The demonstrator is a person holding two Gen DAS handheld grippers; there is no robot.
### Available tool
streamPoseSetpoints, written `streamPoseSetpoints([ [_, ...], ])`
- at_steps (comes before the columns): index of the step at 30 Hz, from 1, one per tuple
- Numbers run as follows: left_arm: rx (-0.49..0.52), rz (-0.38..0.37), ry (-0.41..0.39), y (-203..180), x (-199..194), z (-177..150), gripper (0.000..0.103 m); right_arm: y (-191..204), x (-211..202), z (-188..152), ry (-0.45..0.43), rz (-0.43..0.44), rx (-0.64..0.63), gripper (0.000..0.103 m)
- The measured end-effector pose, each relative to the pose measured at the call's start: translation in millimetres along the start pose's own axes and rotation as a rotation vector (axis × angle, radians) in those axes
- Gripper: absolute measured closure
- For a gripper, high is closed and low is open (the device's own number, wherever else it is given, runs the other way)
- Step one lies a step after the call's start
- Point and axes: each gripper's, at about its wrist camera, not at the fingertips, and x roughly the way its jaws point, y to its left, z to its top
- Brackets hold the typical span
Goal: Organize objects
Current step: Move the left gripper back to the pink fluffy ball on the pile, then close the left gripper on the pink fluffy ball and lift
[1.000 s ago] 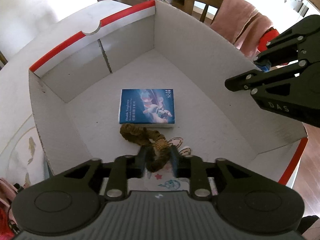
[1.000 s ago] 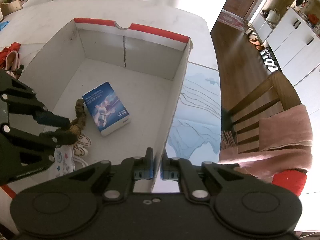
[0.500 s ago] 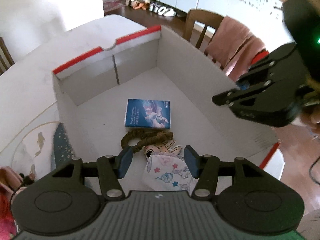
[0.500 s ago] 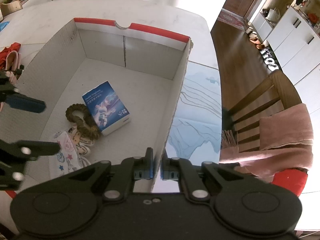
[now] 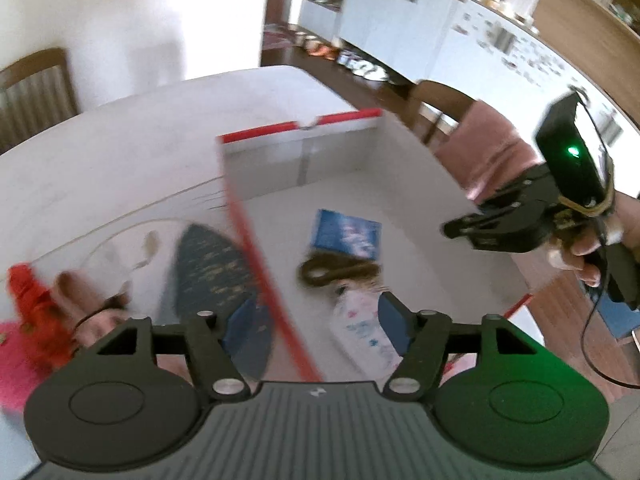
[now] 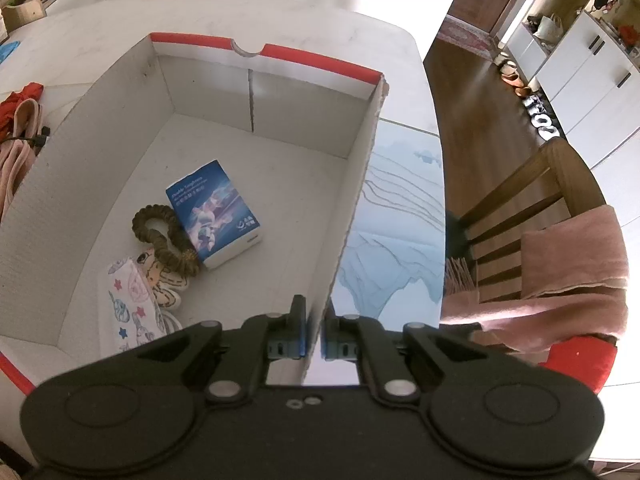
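left gripper (image 5: 316, 320) jaws spread, empty, above box (image 6: 260, 128) rim | right gripper (image 6: 313, 336) pinching box wall | risk: tugging tips box

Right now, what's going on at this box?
A person with two handheld grippers is packing a white cardboard box with red-edged rims on a table. The right gripper is shut on the box's right wall, steadying it. The left gripper is open and empty, above the box's left rim. Inside lie a blue printed carton, a brown braided loop touching it, and a white star-print cloth item. Red and pink things wait outside on the left.
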Motion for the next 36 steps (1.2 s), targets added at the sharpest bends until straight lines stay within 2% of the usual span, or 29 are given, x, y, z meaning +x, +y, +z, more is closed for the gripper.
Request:
streamPoseSetpoints([
  [5, -0.099, 0.080, -0.014, 41.3, -17.7, -15.2, 0.030, -0.2, -0.1, -1.0, 0.004, 0.002, 0.001, 0.098],
  [9, -0.195, 0.137, -0.029, 80.6, -33.3, -28.5, 0.016, -0.1, 0.4, -0.2, 0.009, 0.000, 0.001, 0.098],
  [12, -0.252, 0.181, -0.030, 110.8, -41.9, -38.9, 0.014, 0.4, 0.6, 0.2, 0.011, -0.001, 0.000, 0.098],
  [15, -0.276, 0.242, -0.036, 134.7, -45.1, -49.4, 0.000, 0.2, 0.8, 0.6, 0.013, 0.000, 0.005, 0.098],
  [22, -0.249, 0.370, -0.007, 186.8, -40.2, -67.6, 0.000, 0.0, 0.8, 0.1, 0.020, 0.000, 0.014, 0.098],
  [27, -0.218, 0.381, 0.030, 211.0, -29.5, -72.8, 0.000, -0.6, 0.9, 0.4, 0.026, -0.001, 0.021, 0.098],
  [30, -0.180, 0.371, 0.062, 218.5, -17.0, -73.8, 0.000, -0.5, 1.4, 1.5, 0.031, -0.007, 0.024, 0.098],
  [36, -0.173, 0.336, 0.098, 233.2, 4.2, -72.8, 0.000, -0.8, 2.1, 3.0, 0.038, -0.015, 0.038, 0.098],
])
